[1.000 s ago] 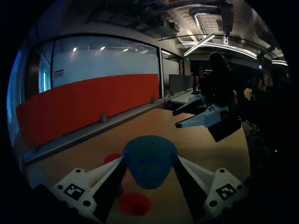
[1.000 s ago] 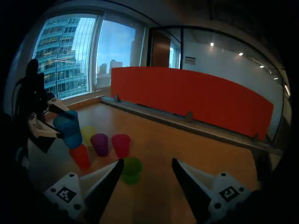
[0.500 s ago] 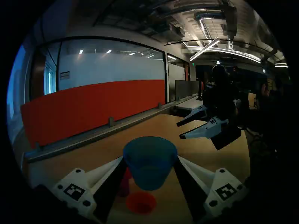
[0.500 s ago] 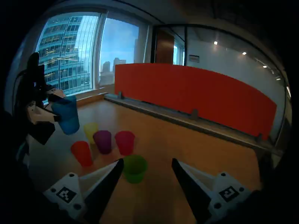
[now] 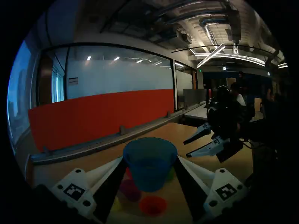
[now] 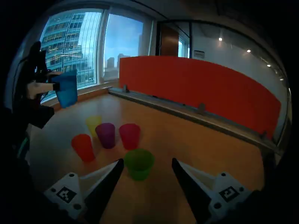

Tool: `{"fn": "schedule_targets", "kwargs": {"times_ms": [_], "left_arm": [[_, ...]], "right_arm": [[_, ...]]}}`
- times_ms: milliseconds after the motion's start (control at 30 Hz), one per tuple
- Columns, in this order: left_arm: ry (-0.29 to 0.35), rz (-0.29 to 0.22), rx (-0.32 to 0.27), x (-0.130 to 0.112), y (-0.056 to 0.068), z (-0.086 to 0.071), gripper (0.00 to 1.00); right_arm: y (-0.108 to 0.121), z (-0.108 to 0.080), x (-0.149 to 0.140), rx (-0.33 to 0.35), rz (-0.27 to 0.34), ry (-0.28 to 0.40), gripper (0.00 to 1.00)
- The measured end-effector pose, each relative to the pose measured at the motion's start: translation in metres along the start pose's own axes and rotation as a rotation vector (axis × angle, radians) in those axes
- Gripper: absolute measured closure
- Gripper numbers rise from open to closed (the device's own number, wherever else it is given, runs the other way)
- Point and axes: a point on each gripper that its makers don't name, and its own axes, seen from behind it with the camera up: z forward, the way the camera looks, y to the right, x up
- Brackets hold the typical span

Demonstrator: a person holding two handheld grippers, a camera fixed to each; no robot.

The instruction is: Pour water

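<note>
Above the wooden table (image 6: 209, 156), the left gripper (image 5: 150, 157) clamps both fingers on the blue plastic cup (image 5: 150, 166), which is upright with its mouth up. The receiving cups stand below and ahead of it, the red plastic cup (image 5: 152, 205) nearest and the purple plastic cup (image 5: 130, 189) beside that. The right gripper (image 6: 147, 161) is wide open and empty, with the green plastic cup (image 6: 139, 164) just ahead of its fingertips. Whether any cup contains water cannot be determined.

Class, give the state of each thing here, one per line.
Blue cup: held aloft, roughly upright.
Left tongs: shut on blue cup.
Right tongs: open, empty.
Green cup: standing upright.
Orange cup: standing upright.
Purple cup: standing upright.
Pink cup: standing upright.
Yellow cup: standing upright.
</note>
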Motion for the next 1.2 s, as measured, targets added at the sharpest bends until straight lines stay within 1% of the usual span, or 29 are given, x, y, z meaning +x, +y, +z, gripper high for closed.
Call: {"fn": "schedule_targets", "kwargs": {"times_ms": [200,467,867,1200], "left_arm": [[0.021,-0.006,0.026,0.011,-0.01,-0.008,0.15],[0.044,0.0,0.056,0.021,-0.021,-0.017,0.15],[0.053,0.011,0.089,0.033,-0.035,-0.03,0.15],[0.049,0.018,0.119,0.038,-0.045,-0.039,0.15]], "right_arm": [[-0.006,0.013,-0.01,0.024,0.002,-0.023,0.01],[-0.014,0.03,-0.024,0.049,-0.009,-0.058,0.0],[-0.021,0.051,-0.037,0.066,-0.018,-0.095,0.01],[-0.021,0.07,-0.048,0.069,-0.014,-0.127,0.01]]}}
